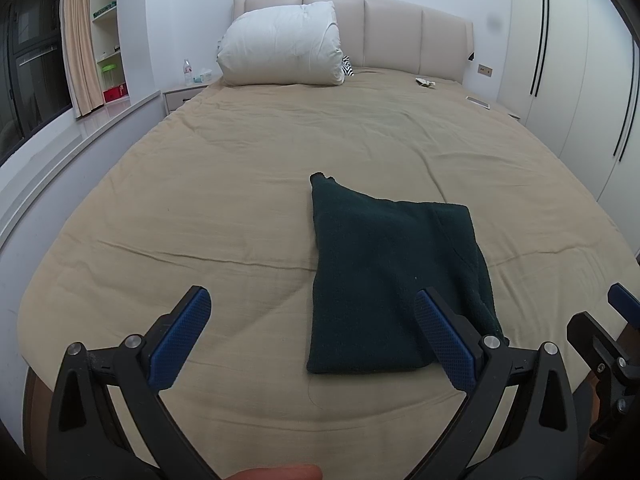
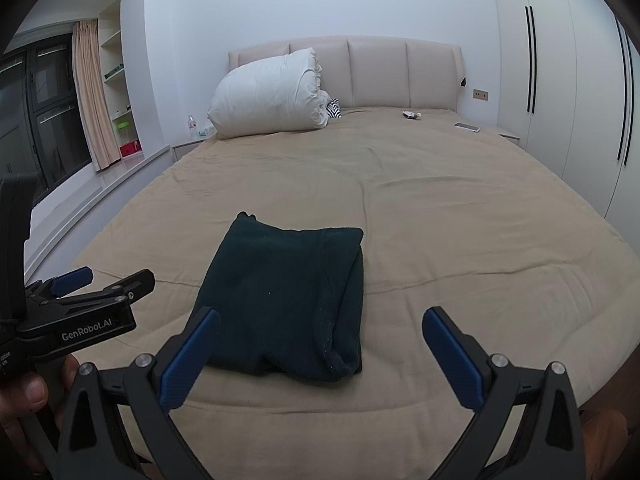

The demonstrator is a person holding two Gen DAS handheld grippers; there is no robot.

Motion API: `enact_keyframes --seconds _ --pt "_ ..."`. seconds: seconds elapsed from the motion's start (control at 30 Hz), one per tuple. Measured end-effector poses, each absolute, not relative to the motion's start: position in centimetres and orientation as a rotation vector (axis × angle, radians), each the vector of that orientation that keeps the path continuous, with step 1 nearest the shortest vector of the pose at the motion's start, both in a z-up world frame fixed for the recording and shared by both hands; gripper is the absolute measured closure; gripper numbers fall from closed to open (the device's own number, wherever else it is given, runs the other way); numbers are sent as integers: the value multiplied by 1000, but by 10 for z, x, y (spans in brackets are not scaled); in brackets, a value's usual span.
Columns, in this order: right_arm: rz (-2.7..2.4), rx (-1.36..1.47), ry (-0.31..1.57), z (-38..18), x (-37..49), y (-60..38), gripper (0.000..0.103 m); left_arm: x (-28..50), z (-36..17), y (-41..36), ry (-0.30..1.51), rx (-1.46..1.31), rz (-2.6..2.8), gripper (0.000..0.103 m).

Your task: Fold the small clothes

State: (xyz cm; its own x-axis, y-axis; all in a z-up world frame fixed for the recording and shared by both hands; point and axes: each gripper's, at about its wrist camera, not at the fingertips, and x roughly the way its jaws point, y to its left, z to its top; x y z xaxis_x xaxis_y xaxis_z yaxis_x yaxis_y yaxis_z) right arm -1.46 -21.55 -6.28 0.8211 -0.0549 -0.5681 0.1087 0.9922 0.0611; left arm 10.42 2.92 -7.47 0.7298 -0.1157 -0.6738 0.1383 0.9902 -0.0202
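Note:
A dark green fleece garment [image 1: 388, 276] lies folded into a rough rectangle on the tan bedspread [image 1: 224, 200], near the foot of the bed. My left gripper [image 1: 312, 300] hovers above the near edge, open and holding nothing, with its right finger in front of the garment's near right part. In the right wrist view the same garment [image 2: 288, 296] sits just ahead and left of centre. My right gripper [image 2: 322, 320] is open and holds nothing, its left finger over the garment's near left corner. The left gripper's side [image 2: 80, 300] shows at the far left, held by a hand.
A rolled white duvet [image 1: 280, 44] lies against the beige headboard [image 1: 400, 32], with a striped item beside it. A phone [image 2: 466, 127] and small clutter [image 2: 412, 115] lie at the bed's far right. A window ledge [image 1: 100, 120] runs on the left, wardrobes [image 2: 560, 80] on the right.

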Motion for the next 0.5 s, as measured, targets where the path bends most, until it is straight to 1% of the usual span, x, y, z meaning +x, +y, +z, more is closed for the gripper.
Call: enact_keyframes --seconds 0.5 --pt "-87 96 609 -60 -19 -217 0 103 -76 29 741 33 -135 0"
